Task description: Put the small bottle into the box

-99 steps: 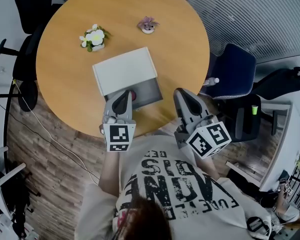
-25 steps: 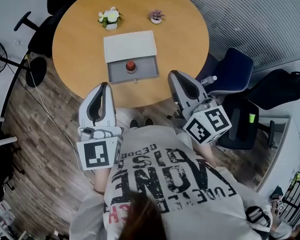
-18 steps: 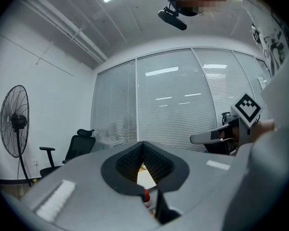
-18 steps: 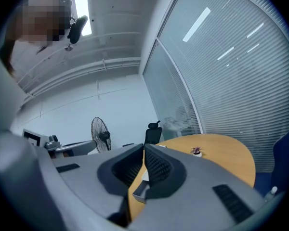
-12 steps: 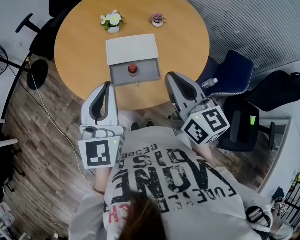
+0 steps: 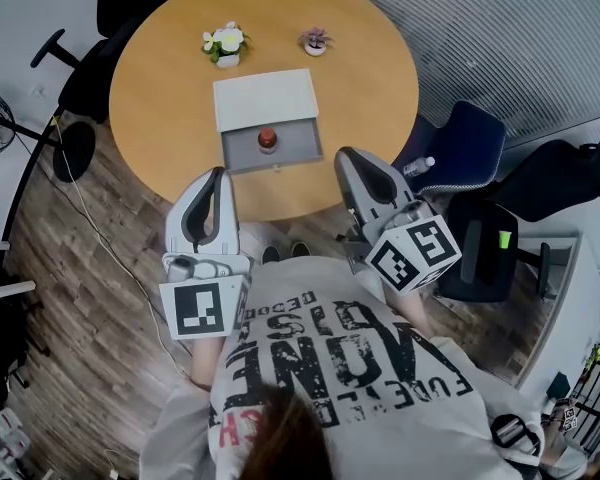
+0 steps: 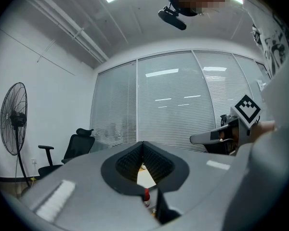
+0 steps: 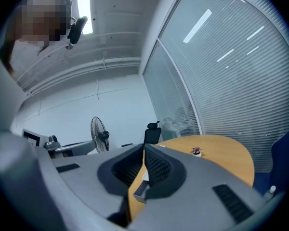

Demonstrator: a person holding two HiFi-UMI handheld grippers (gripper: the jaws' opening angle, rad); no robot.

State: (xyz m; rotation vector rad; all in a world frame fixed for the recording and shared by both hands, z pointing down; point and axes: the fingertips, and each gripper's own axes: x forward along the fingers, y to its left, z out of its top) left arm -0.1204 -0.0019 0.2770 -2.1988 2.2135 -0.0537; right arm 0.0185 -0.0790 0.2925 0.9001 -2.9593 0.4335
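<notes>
Closest to me in the head view is the shirt [image 6: 330, 353], printed with big black letters. They run upside down from here and I can't read them with confidence. The marker cubes carry only black-and-white square patterns, no words.

The left gripper [image 6: 217, 174] and right gripper [image 6: 347, 155] hang just off the near edge of the desk [image 6: 160, 78], over the floor. Their own views show the state. The left gripper [image 7: 143, 145] has its jaws closed pad to pad, holding nothing. The right gripper [image 8: 143, 148] has its jaws closed too, and is also empty.

The box [image 6: 264, 96] sits mid-desk, with its grey open tray turned towards the near edge. The small bottle [image 6: 268, 140], red-capped, stands upright in that tray against the back wall. The left gripper view catches only its red cap [image 7: 146, 193], through the slit under the jaws. The right gripper view shows just a grey corner of the box [image 8: 140, 191].

Near the far edge stand a white-flowered pot [image 6: 225, 41] and a purple-flowered pot [image 6: 315, 40]. The purple one also shows in the right gripper view [image 8: 196, 151].

Both gripper views add window blinds, an upright fan [image 7: 14, 119] and a black chair [image 7: 79, 146].
</notes>
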